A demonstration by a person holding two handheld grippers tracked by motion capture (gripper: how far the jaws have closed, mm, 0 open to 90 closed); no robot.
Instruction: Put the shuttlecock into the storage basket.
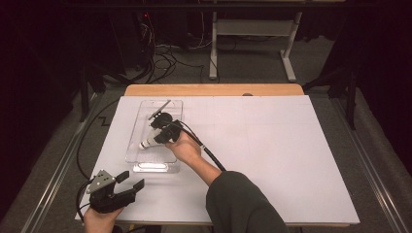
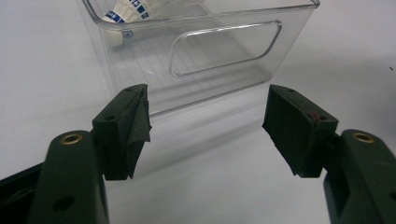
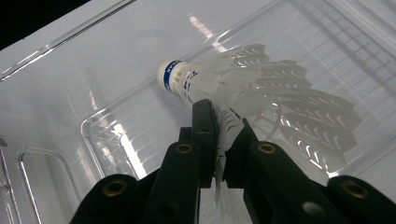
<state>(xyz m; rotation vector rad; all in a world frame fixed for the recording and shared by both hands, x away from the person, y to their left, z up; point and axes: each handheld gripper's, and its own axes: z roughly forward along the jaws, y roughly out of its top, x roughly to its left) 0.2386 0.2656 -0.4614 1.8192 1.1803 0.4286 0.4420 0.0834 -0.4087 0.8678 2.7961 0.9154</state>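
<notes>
One feather of the shuttlecock is pinched between the nearly closed jaws of my right gripper, low inside the clear bin; its long axis runs from my pads toward the cork end, up and to the left. My left gripper rests wide apart and holding nothing, just outside the bin's near wall

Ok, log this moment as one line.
right hand-held gripper: shut on shuttlecock feathers | place: inside clear bin | left hand-held gripper: open, empty
</notes>
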